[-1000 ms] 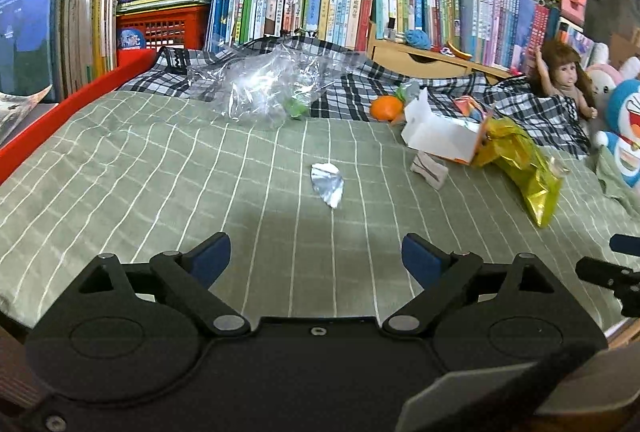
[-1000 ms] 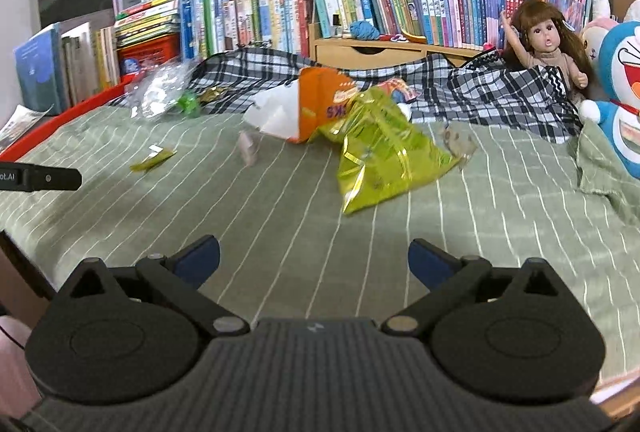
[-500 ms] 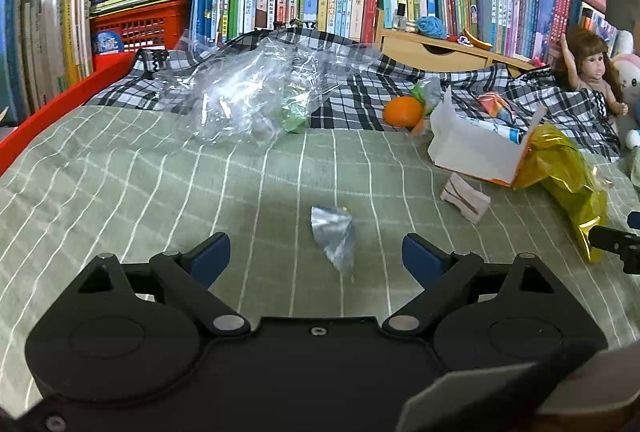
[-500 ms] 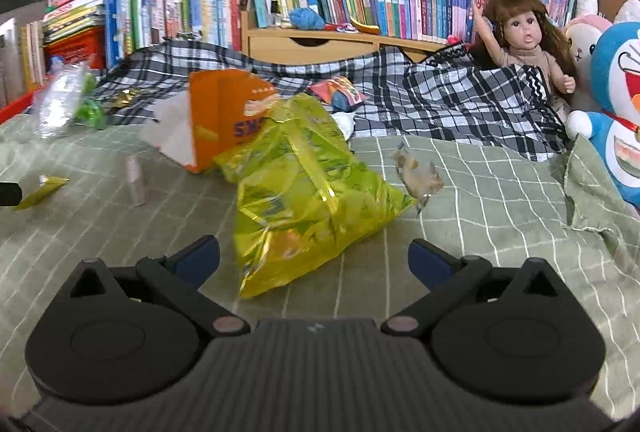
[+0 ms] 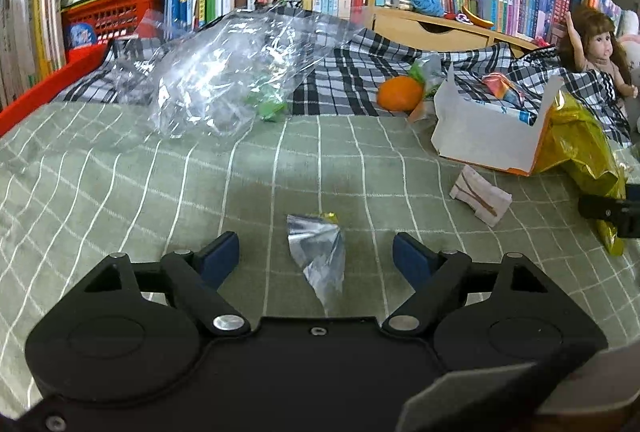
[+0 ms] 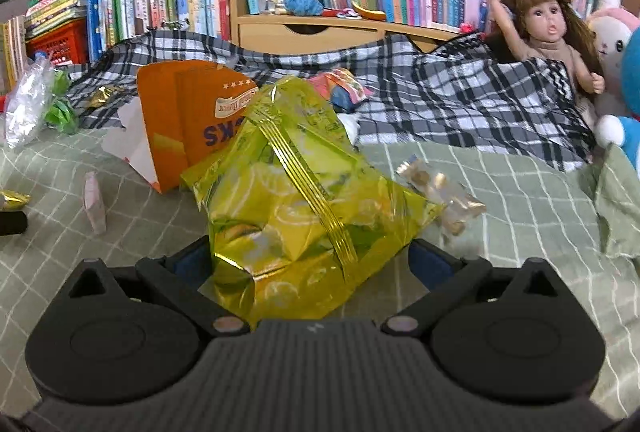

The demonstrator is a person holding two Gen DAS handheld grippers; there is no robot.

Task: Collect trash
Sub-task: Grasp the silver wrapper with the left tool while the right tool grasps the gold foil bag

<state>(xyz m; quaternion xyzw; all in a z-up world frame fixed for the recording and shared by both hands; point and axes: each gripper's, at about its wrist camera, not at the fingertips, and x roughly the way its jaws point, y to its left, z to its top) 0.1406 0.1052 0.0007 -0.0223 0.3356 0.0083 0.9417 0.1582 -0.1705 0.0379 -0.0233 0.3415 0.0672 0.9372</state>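
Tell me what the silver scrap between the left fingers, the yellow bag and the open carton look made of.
Silver scrap: likely metallised foil wrapper, shiny, creased into sharp folds.
Yellow bag: glossy translucent plastic film with gold stripes; it reflects light and crinkles.
Open carton: apparently thin cardboard, matt white inside, printed orange outside, with stiff flat flaps.

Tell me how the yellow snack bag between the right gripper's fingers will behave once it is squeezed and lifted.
The yellow snack bag looks creased and sunken, so it is probably near empty and light. Its thin glossy film will likely crumple between the right gripper pads rather than resist, and may slip. Held by one end, the rest should hang limp.
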